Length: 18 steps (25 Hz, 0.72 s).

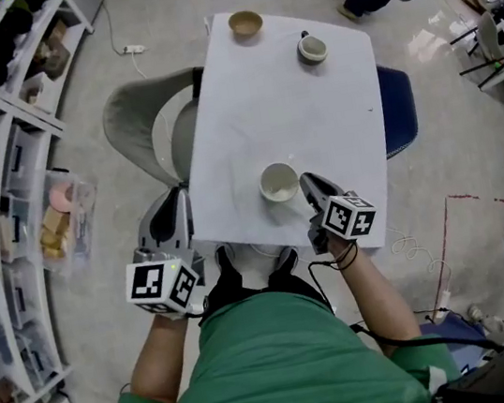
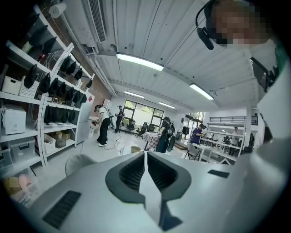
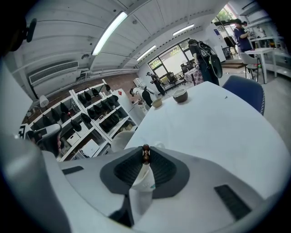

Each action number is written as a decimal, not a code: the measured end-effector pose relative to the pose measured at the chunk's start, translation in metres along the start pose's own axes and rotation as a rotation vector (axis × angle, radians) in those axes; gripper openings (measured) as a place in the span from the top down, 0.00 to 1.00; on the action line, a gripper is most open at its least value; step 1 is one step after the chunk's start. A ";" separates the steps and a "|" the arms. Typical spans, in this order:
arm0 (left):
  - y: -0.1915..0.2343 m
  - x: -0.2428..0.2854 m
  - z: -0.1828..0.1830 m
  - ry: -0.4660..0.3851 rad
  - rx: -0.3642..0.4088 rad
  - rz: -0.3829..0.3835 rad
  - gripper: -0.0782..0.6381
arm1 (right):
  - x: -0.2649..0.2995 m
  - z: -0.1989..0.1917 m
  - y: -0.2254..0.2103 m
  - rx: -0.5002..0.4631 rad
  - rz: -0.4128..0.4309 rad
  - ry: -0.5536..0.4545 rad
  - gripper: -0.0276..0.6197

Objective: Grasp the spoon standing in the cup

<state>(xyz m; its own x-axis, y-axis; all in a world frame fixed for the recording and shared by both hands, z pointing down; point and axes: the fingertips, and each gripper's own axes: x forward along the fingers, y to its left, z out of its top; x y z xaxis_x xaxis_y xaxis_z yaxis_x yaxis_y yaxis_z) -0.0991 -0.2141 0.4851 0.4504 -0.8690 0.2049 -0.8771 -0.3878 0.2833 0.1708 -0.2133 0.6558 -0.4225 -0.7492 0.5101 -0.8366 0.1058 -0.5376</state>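
A white cup [image 1: 278,182] stands near the front edge of the white table [image 1: 316,129]. My right gripper [image 1: 307,183] reaches it from the right. In the right gripper view the brown tip of the spoon [image 3: 145,154] stands upright between the jaw tips of the right gripper [image 3: 145,160], which press on it from both sides. The cup [image 3: 144,181] shows below through the narrow gap. My left gripper [image 1: 176,200] hangs off the table's left front corner. Seen in its own view, the left gripper [image 2: 144,157] is shut on nothing and points into the room.
At the table's far end stand a tan bowl [image 1: 246,24] and a pale cup with a dark utensil [image 1: 311,48]. A grey chair [image 1: 150,126] sits at the table's left side, a blue chair [image 1: 397,111] at its right. Shelves [image 1: 3,188] line the left wall.
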 end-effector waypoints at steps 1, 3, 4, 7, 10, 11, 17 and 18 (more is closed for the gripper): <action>-0.001 0.000 0.001 -0.003 -0.001 -0.003 0.84 | -0.001 0.002 0.002 -0.001 0.001 -0.006 0.85; -0.003 0.000 0.002 -0.007 0.001 -0.010 0.84 | -0.004 0.006 0.005 -0.003 0.005 -0.021 0.86; -0.004 0.000 0.002 -0.008 0.002 -0.013 0.84 | -0.006 0.009 0.007 -0.005 0.007 -0.029 0.85; -0.007 -0.001 0.001 -0.007 0.007 -0.025 0.84 | -0.012 0.015 0.013 -0.008 0.012 -0.051 0.86; -0.008 -0.003 0.004 -0.008 0.010 -0.036 0.84 | -0.019 0.020 0.021 -0.008 0.017 -0.068 0.86; -0.008 -0.003 0.006 -0.008 0.011 -0.038 0.84 | -0.021 0.022 0.024 -0.009 0.020 -0.074 0.86; -0.015 -0.001 0.011 -0.019 0.020 -0.061 0.84 | -0.037 0.034 0.036 -0.043 0.032 -0.108 0.86; -0.016 -0.001 0.012 -0.022 0.021 -0.064 0.84 | -0.040 0.036 0.038 -0.050 0.032 -0.114 0.86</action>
<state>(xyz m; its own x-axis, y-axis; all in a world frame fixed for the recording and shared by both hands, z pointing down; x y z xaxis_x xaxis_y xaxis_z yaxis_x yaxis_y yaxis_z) -0.0875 -0.2105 0.4690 0.5022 -0.8486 0.1665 -0.8500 -0.4490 0.2754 0.1685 -0.2033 0.5908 -0.4092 -0.8143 0.4117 -0.8407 0.1611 -0.5169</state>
